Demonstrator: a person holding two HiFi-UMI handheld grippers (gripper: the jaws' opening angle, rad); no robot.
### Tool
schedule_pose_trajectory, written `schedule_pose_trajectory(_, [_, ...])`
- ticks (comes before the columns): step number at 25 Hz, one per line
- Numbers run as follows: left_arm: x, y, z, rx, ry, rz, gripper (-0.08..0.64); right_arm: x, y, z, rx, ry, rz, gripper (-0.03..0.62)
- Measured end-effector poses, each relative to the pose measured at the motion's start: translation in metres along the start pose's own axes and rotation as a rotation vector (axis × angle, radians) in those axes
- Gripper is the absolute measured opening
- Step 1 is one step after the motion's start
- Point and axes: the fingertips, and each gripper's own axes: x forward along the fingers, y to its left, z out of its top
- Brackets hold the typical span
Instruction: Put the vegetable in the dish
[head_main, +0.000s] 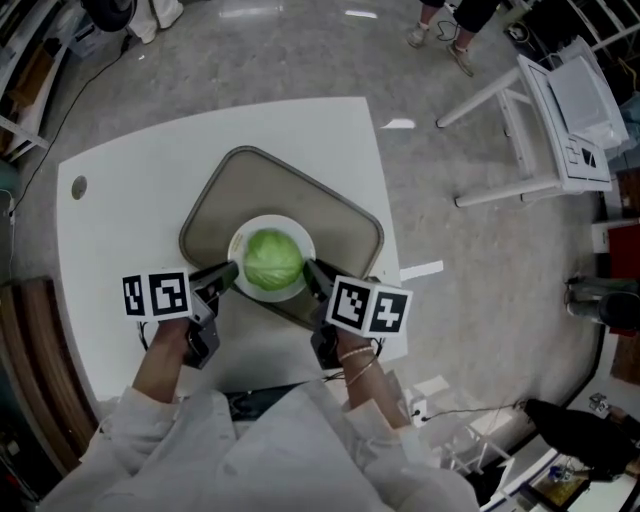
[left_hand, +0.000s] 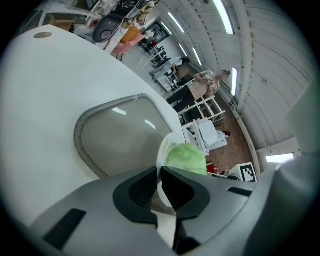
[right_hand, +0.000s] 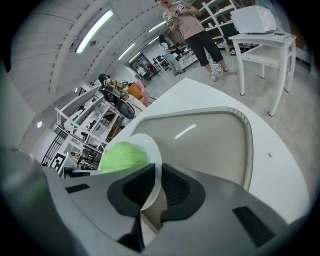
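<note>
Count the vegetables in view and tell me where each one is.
1. A green cabbage lies in the white dish, whose rim the left gripper and right gripper pinch on opposite sides, over the grey tray. None seems hidden.

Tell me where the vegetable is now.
Head view centre: the vegetable lies in the white dish over the tray, between the left gripper and right gripper.

Free along left and far edges of table (head_main: 110, 250); blocked at centre by tray (head_main: 250, 185), its near half by dish (head_main: 270, 221).
</note>
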Motion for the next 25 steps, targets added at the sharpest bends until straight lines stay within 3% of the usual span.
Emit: schedule_pose_trajectory(25, [0.053, 0.015, 0.026, -0.030, 0.033, 0.026, 0.034, 0.032, -0.038, 0.025, 0.013, 0.026, -0.033, 0.048])
